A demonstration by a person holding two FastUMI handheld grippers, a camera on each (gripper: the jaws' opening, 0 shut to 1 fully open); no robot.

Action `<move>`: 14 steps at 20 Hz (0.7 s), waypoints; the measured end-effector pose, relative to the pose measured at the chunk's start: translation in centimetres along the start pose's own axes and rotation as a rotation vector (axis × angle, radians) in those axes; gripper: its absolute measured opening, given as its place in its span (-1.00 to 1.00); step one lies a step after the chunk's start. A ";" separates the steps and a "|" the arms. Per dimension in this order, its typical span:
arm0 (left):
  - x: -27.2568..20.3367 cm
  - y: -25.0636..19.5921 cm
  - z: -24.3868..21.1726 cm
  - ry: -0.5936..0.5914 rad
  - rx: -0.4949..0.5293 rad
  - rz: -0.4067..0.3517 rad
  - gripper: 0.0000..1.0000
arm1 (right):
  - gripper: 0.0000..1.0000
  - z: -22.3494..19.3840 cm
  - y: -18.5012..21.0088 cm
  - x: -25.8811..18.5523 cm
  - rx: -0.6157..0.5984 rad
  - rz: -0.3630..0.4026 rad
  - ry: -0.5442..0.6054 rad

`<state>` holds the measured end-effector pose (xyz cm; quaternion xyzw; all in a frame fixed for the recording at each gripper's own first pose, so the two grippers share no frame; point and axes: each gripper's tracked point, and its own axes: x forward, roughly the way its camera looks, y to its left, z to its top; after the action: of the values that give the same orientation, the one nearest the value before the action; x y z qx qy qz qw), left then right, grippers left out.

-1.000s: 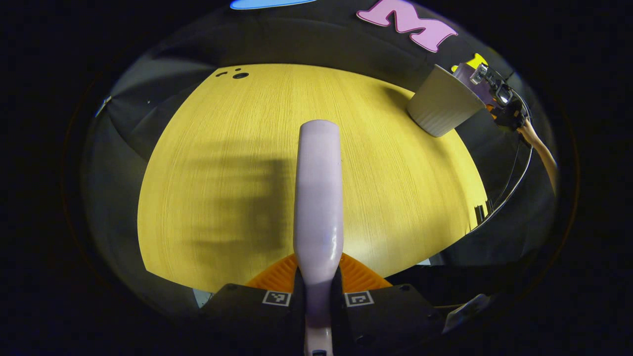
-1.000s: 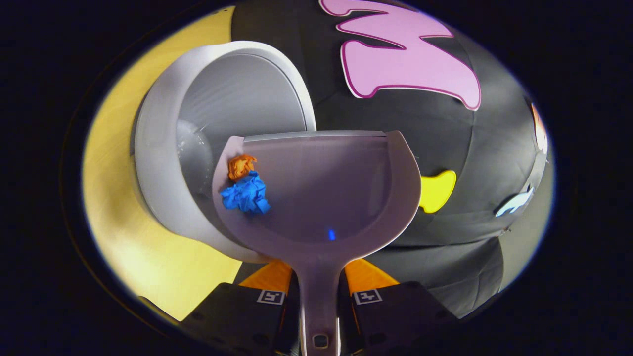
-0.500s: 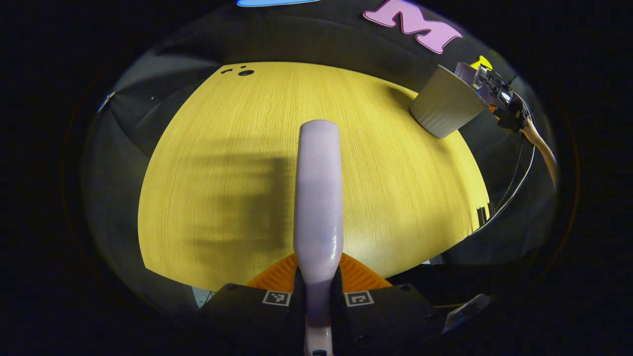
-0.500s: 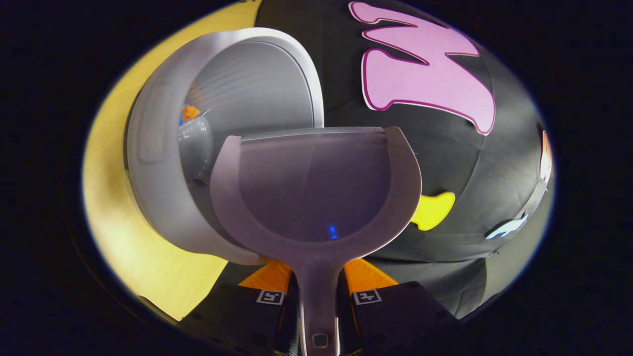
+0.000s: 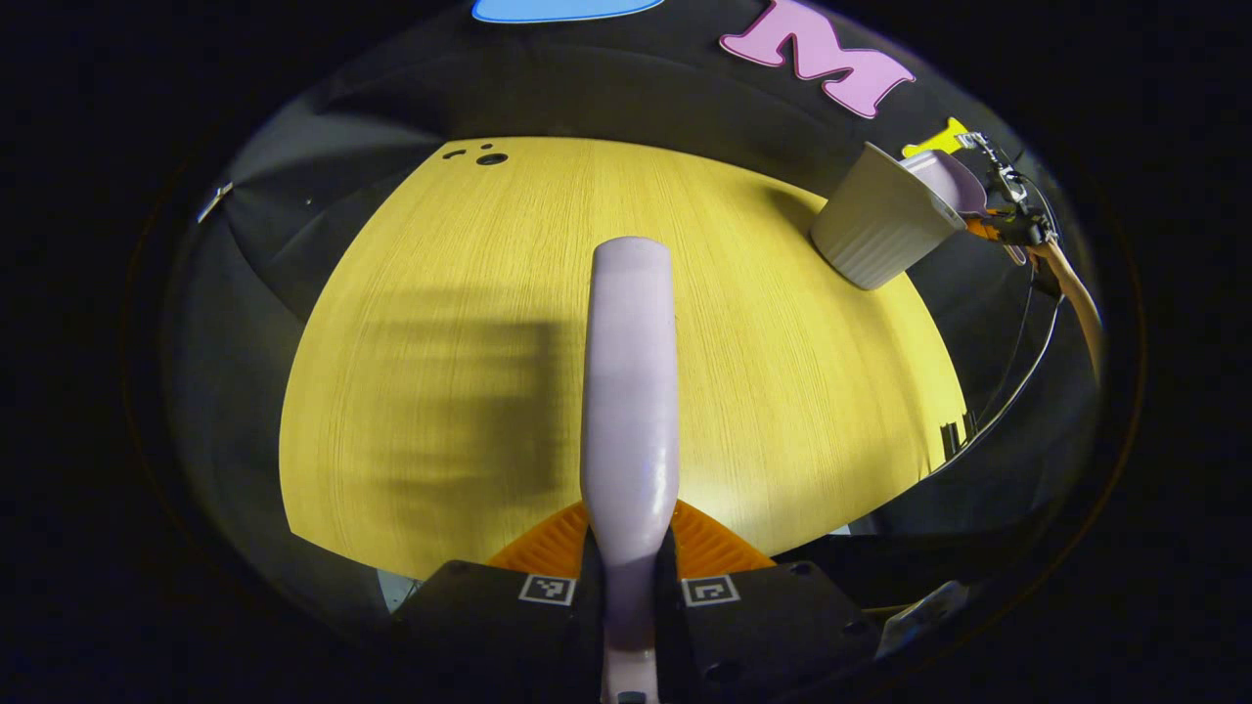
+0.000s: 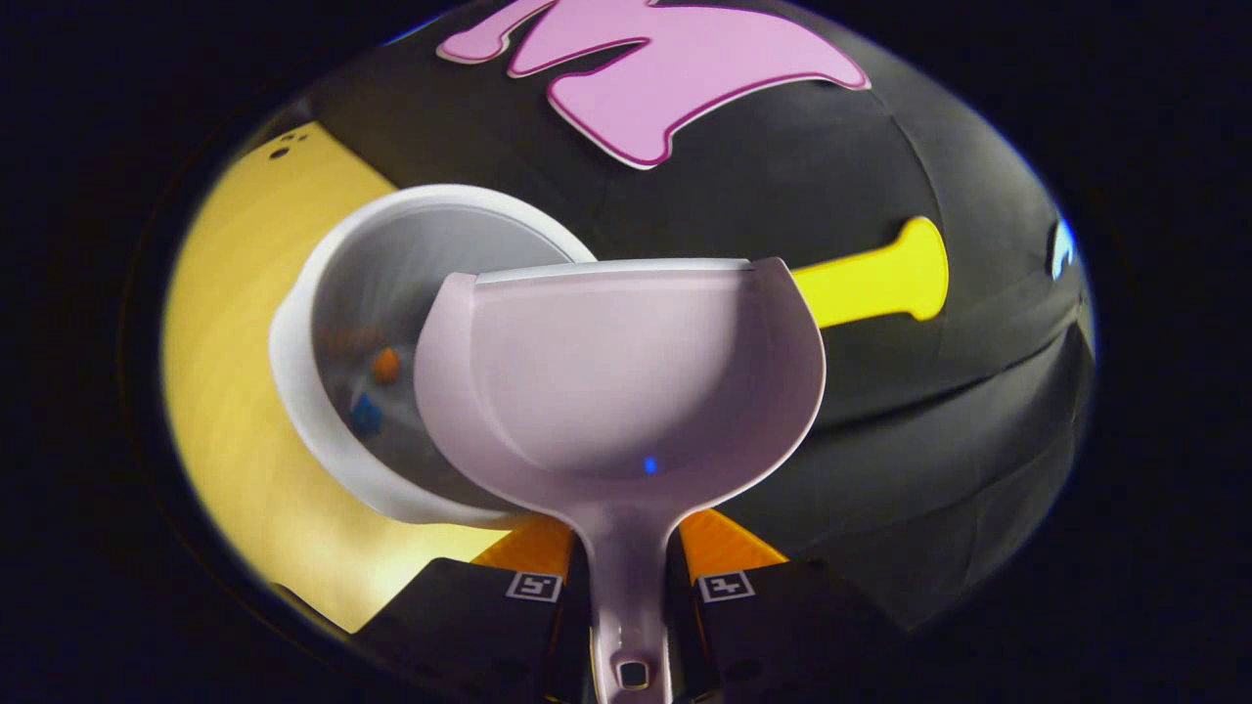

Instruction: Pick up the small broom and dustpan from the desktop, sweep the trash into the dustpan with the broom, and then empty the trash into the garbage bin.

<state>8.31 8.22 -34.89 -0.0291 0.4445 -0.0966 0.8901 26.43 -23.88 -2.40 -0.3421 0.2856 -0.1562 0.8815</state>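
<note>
In the left gripper view the left gripper point(image 5: 629, 577) has its two fingers drawn in tight against the pale lilac broom point(image 5: 631, 391), pressing its handle from both sides; the smooth, glossy, rounded plastic runs straight forward from the jaws over the surface point(image 5: 469, 323). The bristles are hidden from this angle. The surface is yellow with a fine straight wood grain, and a soft shadow lies on it left of the broom.

In the right gripper view the right gripper point(image 6: 631, 587) is closed to a narrow gap around the stem of the dustpan point(image 6: 626, 381), both fingers pinching it. The dustpan is the same pale lilac plastic, a smooth scoop with raised curved side walls and a straight front lip; its bowl looks bare. Its lip is over the near rim of the garbage bin point(image 6: 293, 342), a white round tub that stands on the surface at the booth wall. Down inside the bin lie a small orange scrap point(image 6: 385, 365) and a blue scrap point(image 6: 366, 415), probably crumpled paper, though they are blurred.

The left gripper view adds the bin's outside: at the far right edge of the surface it is a ribbed, tapered off-white wall, with the dustpan at its mouth and a hand point(image 5: 1071, 293) with trailing cable behind it.
</note>
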 end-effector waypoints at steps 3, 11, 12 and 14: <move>-0.7 0.1 0.4 -0.032 -0.009 0.004 -0.50 | -0.29 1.7 0.7 -0.7 0.207 0.082 -0.031; -2.2 -0.9 0.6 -0.126 -0.079 -0.045 -0.50 | -0.29 6.2 0.3 -3.3 0.490 0.226 -0.183; -2.4 -0.8 0.5 -0.131 -0.080 -0.042 -0.50 | -0.23 6.7 0.3 -3.8 0.509 0.238 -0.210; -2.7 -0.7 0.3 -0.150 -0.080 -0.032 -0.50 | -0.29 7.6 0.4 -4.1 0.544 0.282 -0.259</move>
<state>6.90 8.06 -32.49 -0.0788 0.3797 -0.0905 0.9173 27.92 -17.74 3.51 -0.0686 0.1634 -0.0585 0.9824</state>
